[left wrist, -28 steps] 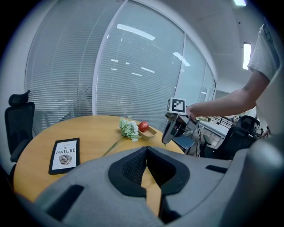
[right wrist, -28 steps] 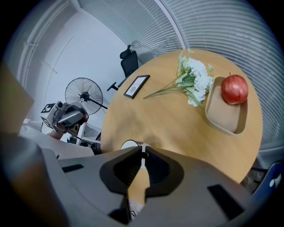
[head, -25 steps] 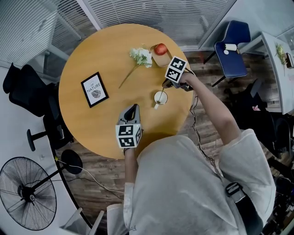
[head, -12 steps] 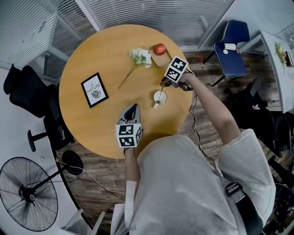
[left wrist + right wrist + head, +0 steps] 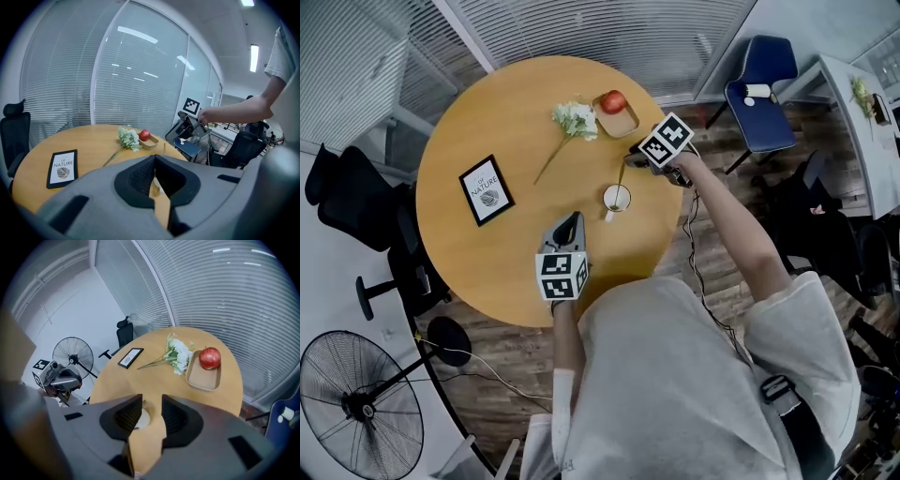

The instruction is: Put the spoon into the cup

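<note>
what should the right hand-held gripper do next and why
Probably lift the right hand-held gripper clear of the cup. Its jaws have just been opening and stand apart, gripping nothing, and the spoon already stands in the cup.

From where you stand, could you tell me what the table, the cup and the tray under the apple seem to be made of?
The table looks like wood or veneer: smooth matte tan surface. The cup is probably glazed ceramic: plain opaque white. The tray seems light wood or bamboo: pale tan, matte, rounded corners, though plastic cannot be ruled out.
</note>
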